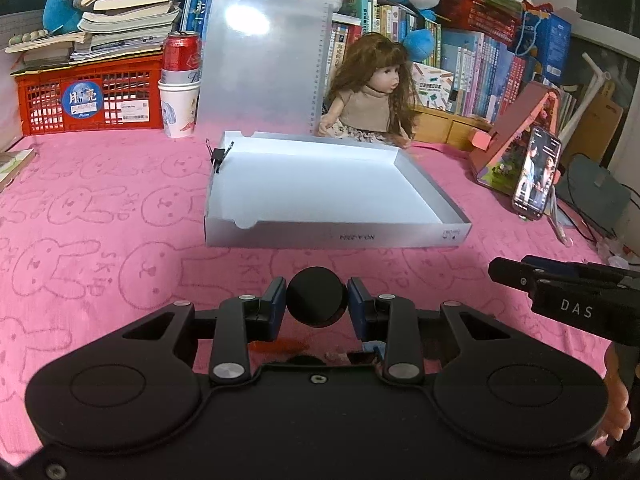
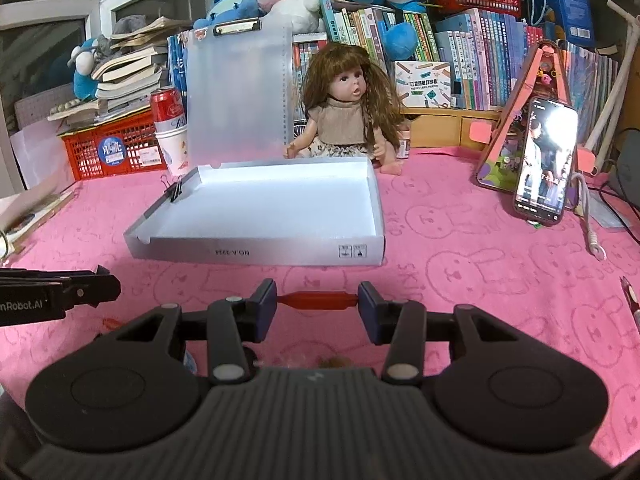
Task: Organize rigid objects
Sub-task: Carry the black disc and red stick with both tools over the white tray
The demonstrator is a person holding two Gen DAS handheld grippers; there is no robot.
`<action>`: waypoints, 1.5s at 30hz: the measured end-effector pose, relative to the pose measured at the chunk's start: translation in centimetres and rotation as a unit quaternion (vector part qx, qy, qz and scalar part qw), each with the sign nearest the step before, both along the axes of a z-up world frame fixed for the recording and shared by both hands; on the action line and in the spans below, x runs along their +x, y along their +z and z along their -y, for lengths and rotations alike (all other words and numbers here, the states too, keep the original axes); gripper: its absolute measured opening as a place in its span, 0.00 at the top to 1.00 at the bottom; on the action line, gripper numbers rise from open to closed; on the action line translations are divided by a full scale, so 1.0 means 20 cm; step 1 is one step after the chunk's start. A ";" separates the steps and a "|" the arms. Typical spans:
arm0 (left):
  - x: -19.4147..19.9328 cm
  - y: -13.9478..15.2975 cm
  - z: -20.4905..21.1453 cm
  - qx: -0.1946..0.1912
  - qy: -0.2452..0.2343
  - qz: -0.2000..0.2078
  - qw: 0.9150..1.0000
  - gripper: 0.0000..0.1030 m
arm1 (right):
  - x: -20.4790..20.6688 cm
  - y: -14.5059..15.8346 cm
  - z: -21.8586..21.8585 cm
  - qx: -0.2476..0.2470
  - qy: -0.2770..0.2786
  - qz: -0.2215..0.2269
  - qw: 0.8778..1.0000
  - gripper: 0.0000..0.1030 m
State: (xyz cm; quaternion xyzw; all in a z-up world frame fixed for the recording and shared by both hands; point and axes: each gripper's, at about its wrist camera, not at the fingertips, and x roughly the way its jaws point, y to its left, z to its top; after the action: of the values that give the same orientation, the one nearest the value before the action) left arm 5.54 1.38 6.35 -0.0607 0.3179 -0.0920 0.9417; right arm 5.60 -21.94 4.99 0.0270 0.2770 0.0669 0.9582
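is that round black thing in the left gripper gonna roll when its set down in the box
Probably, if released on its curved side: the round black object shows a circular outline between the left gripper pads. It looks rigid, undented by the grip. The shallow white box has low walls that should likely stop it.

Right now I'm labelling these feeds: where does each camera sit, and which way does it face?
Left wrist: on the left gripper, facing the box and doll; its fingers hold a black disc; the right gripper shows on the right edge.
Right wrist: on the right gripper, facing likewise; its fingers hold a red piece.
Shared: box, doll, phone, can.
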 end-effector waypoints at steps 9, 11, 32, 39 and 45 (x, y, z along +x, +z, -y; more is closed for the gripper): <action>0.20 0.05 -0.01 -0.014 0.003 -0.017 1.000 0.69 | 0.17 0.05 0.00 0.013 0.003 -0.015 1.000 0.52; 0.25 0.07 -0.01 -0.013 0.005 -0.019 1.000 0.69 | 0.23 0.06 0.00 0.018 0.003 -0.019 1.000 0.52; 1.16 0.11 0.10 0.012 0.012 -0.108 0.994 0.69 | 1.03 0.10 -0.04 0.026 0.006 -0.103 0.994 0.52; 1.42 0.00 0.12 0.027 0.011 -0.123 0.992 0.69 | 1.28 0.03 -0.05 0.018 0.013 -0.115 0.993 0.52; 1.59 -0.08 0.11 0.037 0.017 -0.125 0.991 0.69 | 1.45 -0.07 -0.06 0.020 0.008 -0.127 0.992 0.52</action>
State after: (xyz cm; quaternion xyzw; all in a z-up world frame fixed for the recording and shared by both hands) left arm 37.24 -0.87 4.84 -0.0421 0.4356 -0.0559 0.8974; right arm 34.61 -20.66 3.62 0.0520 0.3952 0.0758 0.9140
